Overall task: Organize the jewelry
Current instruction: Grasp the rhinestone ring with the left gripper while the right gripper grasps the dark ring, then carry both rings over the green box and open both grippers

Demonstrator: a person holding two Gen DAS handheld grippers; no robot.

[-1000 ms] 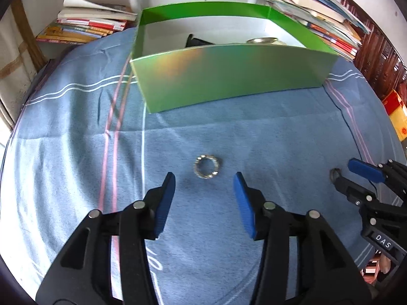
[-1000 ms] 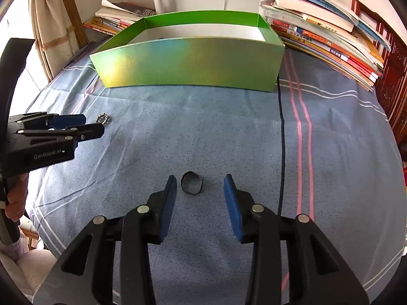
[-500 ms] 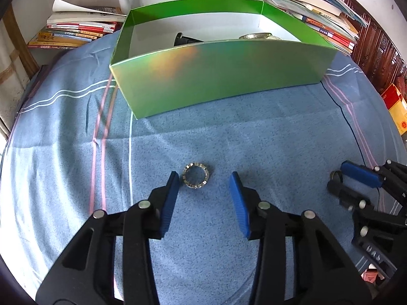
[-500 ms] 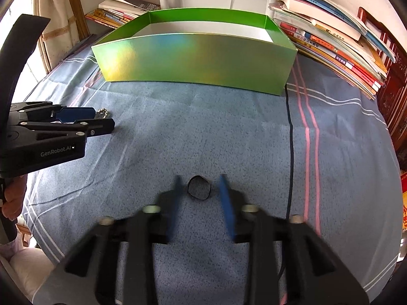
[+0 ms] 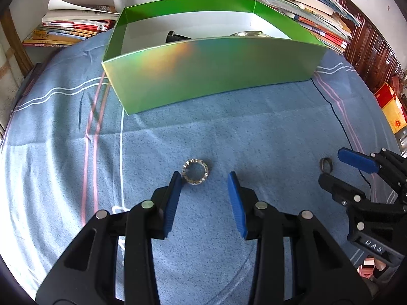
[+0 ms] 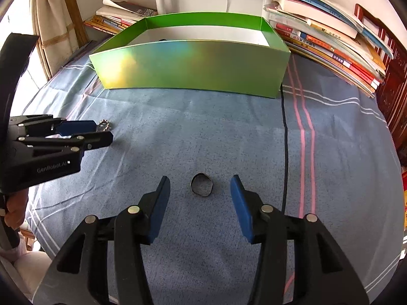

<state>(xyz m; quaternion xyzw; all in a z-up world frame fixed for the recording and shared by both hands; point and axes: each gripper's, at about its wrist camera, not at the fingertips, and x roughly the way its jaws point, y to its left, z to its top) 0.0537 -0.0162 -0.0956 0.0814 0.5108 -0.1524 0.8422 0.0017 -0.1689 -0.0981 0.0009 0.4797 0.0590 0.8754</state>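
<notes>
A silver beaded ring [image 5: 195, 172] lies on the blue cloth, just ahead of my open left gripper [image 5: 204, 178] and close to its left fingertip. It also shows in the right wrist view [image 6: 103, 126]. A dark ring [image 6: 202, 185] lies between the open fingertips of my right gripper [image 6: 201, 181]; it also shows in the left wrist view [image 5: 326, 164]. A green box [image 5: 211, 76] stands open beyond both, with a dark item [image 5: 175, 36] and a metallic piece [image 5: 248, 34] inside.
The blue striped cloth [image 6: 229, 132] covers the table. Stacks of books [image 6: 330, 40] lie behind and right of the box, more books [image 5: 73, 28] at the back left. A black cable [image 6: 285, 152] runs along the cloth at the right.
Both grippers have moved forward, so each ring now sits at its gripper's fingertips. The right gripper's jaws narrowed briefly and now stand open again. Neither ring has moved on the cloth.
</notes>
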